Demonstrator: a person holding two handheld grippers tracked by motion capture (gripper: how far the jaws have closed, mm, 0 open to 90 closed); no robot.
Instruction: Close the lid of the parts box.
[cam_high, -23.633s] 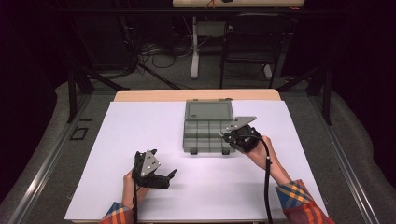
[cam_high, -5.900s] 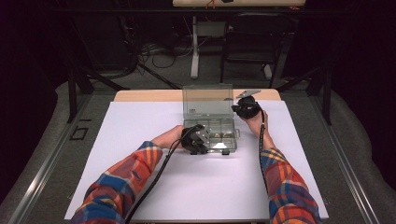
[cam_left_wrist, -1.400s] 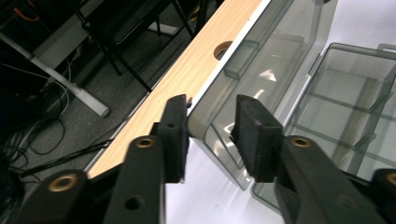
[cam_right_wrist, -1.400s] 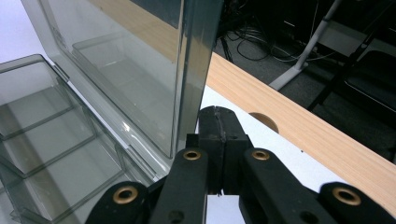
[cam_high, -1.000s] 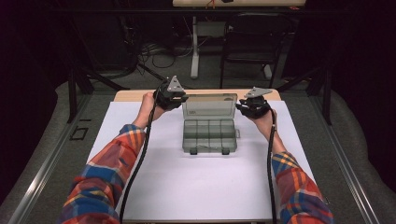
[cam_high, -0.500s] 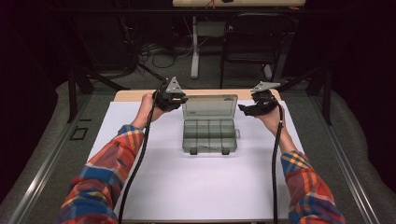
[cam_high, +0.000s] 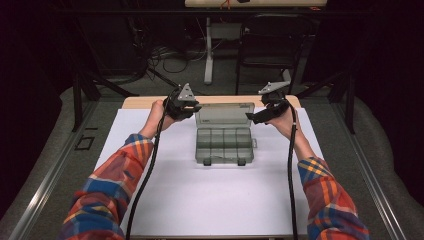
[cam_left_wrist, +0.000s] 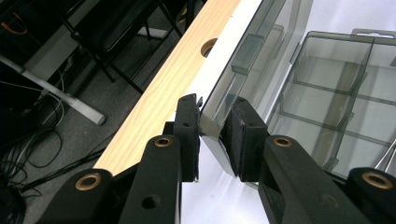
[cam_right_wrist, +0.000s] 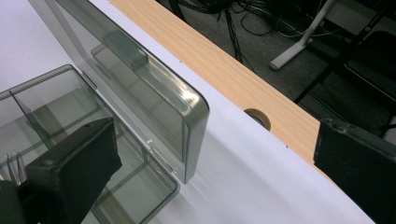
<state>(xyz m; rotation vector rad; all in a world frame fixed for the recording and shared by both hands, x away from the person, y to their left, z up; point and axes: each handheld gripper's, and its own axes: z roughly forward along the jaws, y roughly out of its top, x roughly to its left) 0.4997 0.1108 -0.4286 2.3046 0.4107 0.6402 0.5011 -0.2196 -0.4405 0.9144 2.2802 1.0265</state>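
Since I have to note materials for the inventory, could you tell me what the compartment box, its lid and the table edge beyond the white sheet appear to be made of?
The compartment box and its lid look like smoke-tinted clear plastic, glossy: you see through them, and the lid's rim catches highlights. The table edge looks like pale wood or wood-look laminate, matt with grain lines; which one I cannot tell.

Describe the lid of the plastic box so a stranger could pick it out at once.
On the white table cover, near its far wooden edge, sits a smoky transparent compartment box. The lid is the panel standing up from the box's far side. Unlike the divided tray below it, it is one undivided sheet with rounded corners, and the left gripper pinches one corner.
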